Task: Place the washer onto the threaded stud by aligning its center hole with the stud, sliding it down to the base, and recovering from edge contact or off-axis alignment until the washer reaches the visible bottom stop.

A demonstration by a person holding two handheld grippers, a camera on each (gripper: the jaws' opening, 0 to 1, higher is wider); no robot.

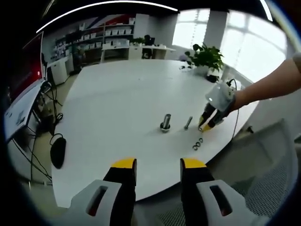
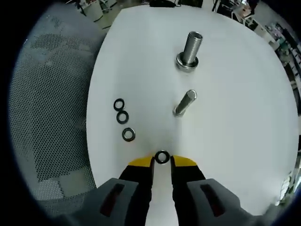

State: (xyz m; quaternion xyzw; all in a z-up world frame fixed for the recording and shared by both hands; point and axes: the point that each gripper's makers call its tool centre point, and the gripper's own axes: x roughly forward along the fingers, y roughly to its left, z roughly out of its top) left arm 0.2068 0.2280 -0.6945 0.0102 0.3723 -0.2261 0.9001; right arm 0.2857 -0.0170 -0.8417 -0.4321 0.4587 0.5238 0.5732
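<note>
The washer [image 2: 162, 157], a small dark ring with a clear centre hole, sits at the tips of the right gripper [image 2: 162, 161], whose jaws are narrowed around it near the desk [image 2: 235, 141] edge; whether it is lifted cannot be told. Judged step: pick-up. Next, carry it over the upright threaded stud [image 2: 191, 49] toward the desk's middle and centre the hole. Three spare washers [image 2: 122, 117] lie near the same edge, a slimmer bolt [image 2: 184, 103] between. The left gripper [image 1: 158, 164] hangs off the desk edge, jaws wide, empty.

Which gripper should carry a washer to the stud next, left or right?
Right. The right gripper already has a small dark metal washer at its tips, near the thin upright threaded stud; the left gripper hangs open, back at the table edge.
</note>
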